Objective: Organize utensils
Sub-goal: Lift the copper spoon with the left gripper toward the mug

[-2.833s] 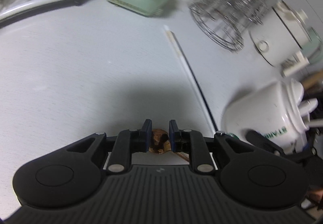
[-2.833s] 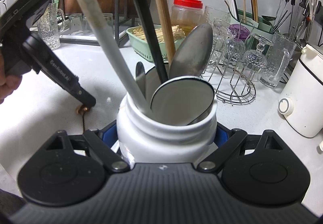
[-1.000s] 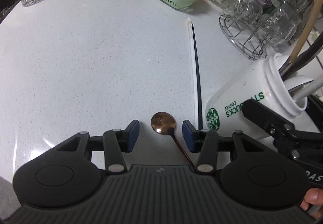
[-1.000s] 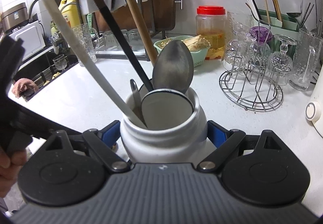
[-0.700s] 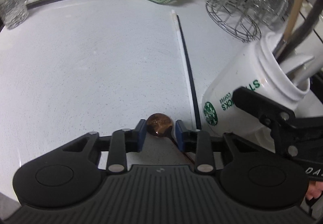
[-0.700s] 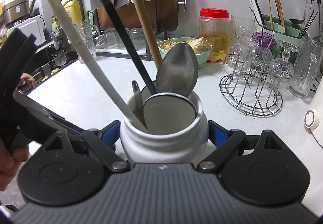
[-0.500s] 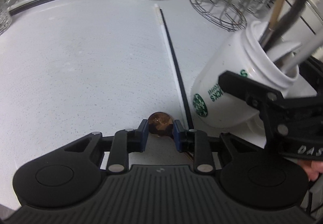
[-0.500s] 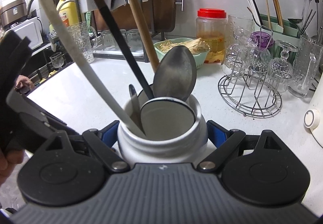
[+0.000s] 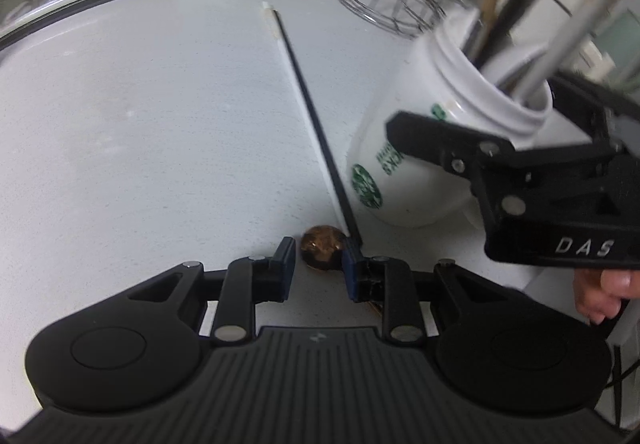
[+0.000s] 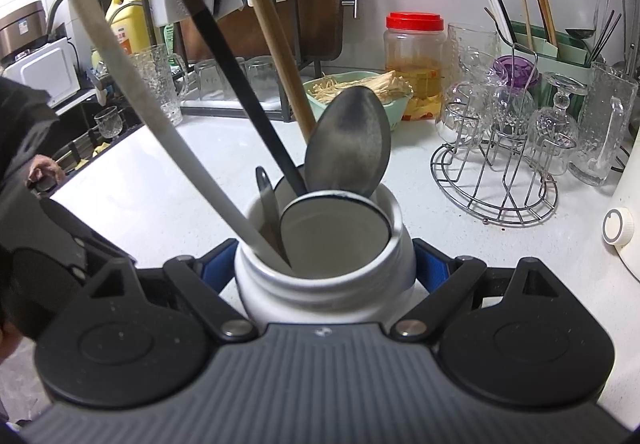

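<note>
Left tongs (image 9: 316,258) barely pinch the small copper spoon (image 9: 322,246); right tongs (image 10: 324,268) clasp the white ceramic jar (image 10: 324,284). Shallow bite, spoon may skid across the table (image 9: 140,123).

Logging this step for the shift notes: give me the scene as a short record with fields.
left gripper: jaws around the copper spoon bowl; a grip is unclear
right gripper: shut on the white jar, tilted
jar contents: steel spoon, wooden handle, black handle, white handle
countertop: black and white chopsticks beside jar
</note>
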